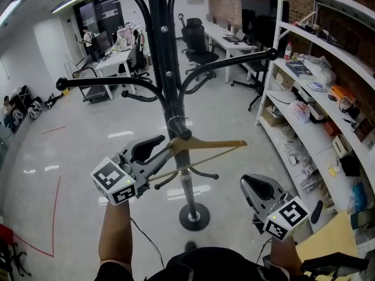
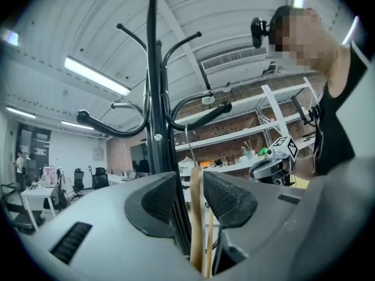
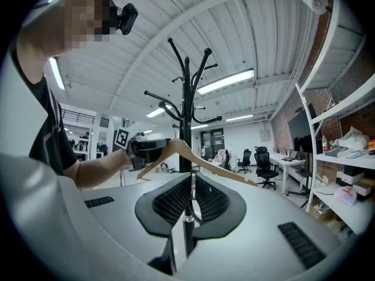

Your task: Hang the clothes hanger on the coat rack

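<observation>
The wooden hanger (image 1: 211, 144) hangs by its hook on a low arm of the coat rack (image 1: 157, 51). The left gripper (image 1: 161, 145) has its fingers spread wide around the hanger's left end. The right gripper (image 1: 253, 184), near right, has narrow fingers and holds nothing.

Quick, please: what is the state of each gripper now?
Left gripper: open, hanger between jaws, not gripped.
Right gripper: closed, empty.

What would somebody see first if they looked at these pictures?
The tall black coat rack stands in the middle, its curved arms spreading out. A wooden hanger hangs by its hook at the pole, low down, with the left gripper open around one end. The right gripper sits lower right, holding nothing.
</observation>
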Motion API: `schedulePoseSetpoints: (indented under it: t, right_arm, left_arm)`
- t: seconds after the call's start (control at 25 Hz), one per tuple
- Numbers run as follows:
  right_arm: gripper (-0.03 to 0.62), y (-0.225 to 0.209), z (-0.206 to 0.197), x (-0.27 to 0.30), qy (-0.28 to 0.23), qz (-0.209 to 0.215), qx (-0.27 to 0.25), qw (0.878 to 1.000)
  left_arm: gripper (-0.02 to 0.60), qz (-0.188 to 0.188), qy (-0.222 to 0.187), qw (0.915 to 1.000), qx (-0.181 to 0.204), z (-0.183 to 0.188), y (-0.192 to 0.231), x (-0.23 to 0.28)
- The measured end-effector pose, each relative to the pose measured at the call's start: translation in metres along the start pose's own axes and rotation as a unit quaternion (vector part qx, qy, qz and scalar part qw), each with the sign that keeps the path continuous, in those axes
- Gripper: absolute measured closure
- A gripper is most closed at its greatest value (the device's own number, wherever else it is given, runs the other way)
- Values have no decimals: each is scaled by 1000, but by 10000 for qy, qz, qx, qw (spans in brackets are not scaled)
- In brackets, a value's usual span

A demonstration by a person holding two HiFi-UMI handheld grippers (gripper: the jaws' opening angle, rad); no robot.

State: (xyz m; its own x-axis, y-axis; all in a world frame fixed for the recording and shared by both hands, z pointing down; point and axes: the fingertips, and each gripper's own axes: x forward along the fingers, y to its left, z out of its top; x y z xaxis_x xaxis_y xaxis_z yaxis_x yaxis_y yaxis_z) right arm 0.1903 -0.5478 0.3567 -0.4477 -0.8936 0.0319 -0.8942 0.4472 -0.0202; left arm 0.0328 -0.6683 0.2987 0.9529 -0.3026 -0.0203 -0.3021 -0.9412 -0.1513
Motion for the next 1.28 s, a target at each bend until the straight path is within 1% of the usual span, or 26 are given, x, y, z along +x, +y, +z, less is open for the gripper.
schedulePoseSetpoints:
  t: [0.12, 0.2, 0.36, 0.44, 0.52, 0.6, 0.64, 0.68, 0.72, 0.76, 0.88, 1.0, 1.04, 1.12, 1.2, 1.28]
  right_arm:
    - [585, 0, 2, -8, -35, 90, -22, 10000]
    - [585, 2, 3, -14, -61, 177, -15, 9998]
    - [585, 11, 0, -28, -105, 452, 26, 9989]
    - [585, 17, -1, -37, -150, 621, 52, 9979]
    - [585, 23, -2, -45, -173, 762, 89, 9969]
    - [585, 26, -8, -49, -108, 876, 115, 9960]
    - [585, 29, -12, -50, -50, 945, 128, 9954]
    - [585, 33, -14, -52, -15, 1019, 149, 9947]
    - [585, 38, -14, -54, -13, 1087, 174, 9939]
    - [585, 43, -13, -56, -28, 1142, 196, 9933]
    - [585, 62, -8, -63, -55, 1270, 178, 9917]
    - [585, 87, 2, -75, -111, 1356, -13, 9907]
    - [585, 95, 5, -81, -162, 1334, -57, 9909]
    - [586, 107, 7, -94, -240, 1217, -8, 9923]
    - [585, 121, 3, -107, -213, 1058, 122, 9941]
    - [585, 144, -5, -122, -109, 958, 189, 9952]
  left_arm:
    - [454, 554, -202, 9983, -11, 12, 9, -28]
    - [454, 850, -271, 9960, 48, 18, 6, -44]
    - [454, 1338, -230, 9906, 186, 24, -20, -75]
    - [456, 1667, -200, 9857, 133, 22, -44, -100]
    - [457, 1918, -249, 9810, -125, 18, -69, -122]
    - [480, 2110, -553, 9737, -663, 11, -96, -137]
    - [526, 2216, -729, 9678, -947, 6, -111, -145]
    - [554, 2303, -837, 9627, -1149, 1, -124, -151]
    - [568, 2333, -872, 9602, -1266, -3, -137, -156]
    - [578, 2267, -861, 9608, -1340, -6, -149, -158]
    - [580, 1731, -763, 9698, -1540, -17, -198, -155]
    - [581, 1406, -794, 9708, -1774, -28, -242, -158]
    - [581, 1291, -778, 9724, -1781, -29, -255, -161]
    - [581, 1133, -611, 9775, -1670, -32, -280, -167]
    - [581, 1091, -403, 9810, -1554, -36, -304, -180]
    - [581, 1091, -287, 9818, -1528, -39, -324, -201]
